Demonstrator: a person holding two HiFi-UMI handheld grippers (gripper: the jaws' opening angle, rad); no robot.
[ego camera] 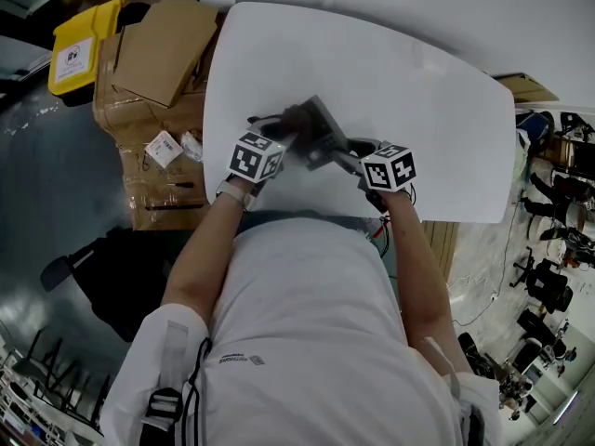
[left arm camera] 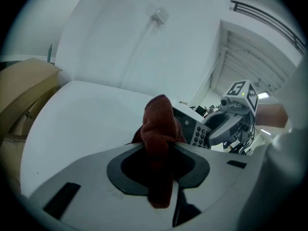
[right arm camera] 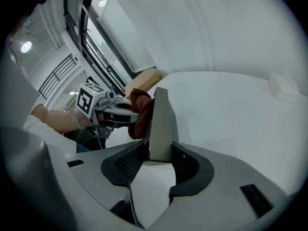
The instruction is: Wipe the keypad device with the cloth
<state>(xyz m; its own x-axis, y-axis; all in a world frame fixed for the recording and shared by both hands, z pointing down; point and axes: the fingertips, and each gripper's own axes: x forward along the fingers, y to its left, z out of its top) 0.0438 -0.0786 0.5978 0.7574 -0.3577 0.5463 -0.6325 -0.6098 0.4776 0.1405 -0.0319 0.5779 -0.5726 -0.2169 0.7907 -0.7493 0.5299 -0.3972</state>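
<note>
A grey keypad device point(ego camera: 321, 130) is held up on edge over the white table point(ego camera: 418, 100), and my right gripper point(ego camera: 342, 152) is shut on it. The right gripper view shows the device point(right arm camera: 160, 124) edge-on between the jaws of that gripper point(right arm camera: 156, 160). My left gripper point(ego camera: 286, 124) is shut on a dark red cloth point(left arm camera: 161, 129), which it presses against the device's key side. Part of the keys point(left arm camera: 198, 133) shows past the cloth in the left gripper view. From the right, the cloth point(right arm camera: 139, 110) bunches against the device's left face.
Cardboard boxes point(ego camera: 158, 59) and a yellow bin point(ego camera: 79, 45) stand off the table's left edge. A small white object point(right arm camera: 285, 87) lies on the table at the far right. Office chairs point(ego camera: 548, 286) stand on the floor to the right.
</note>
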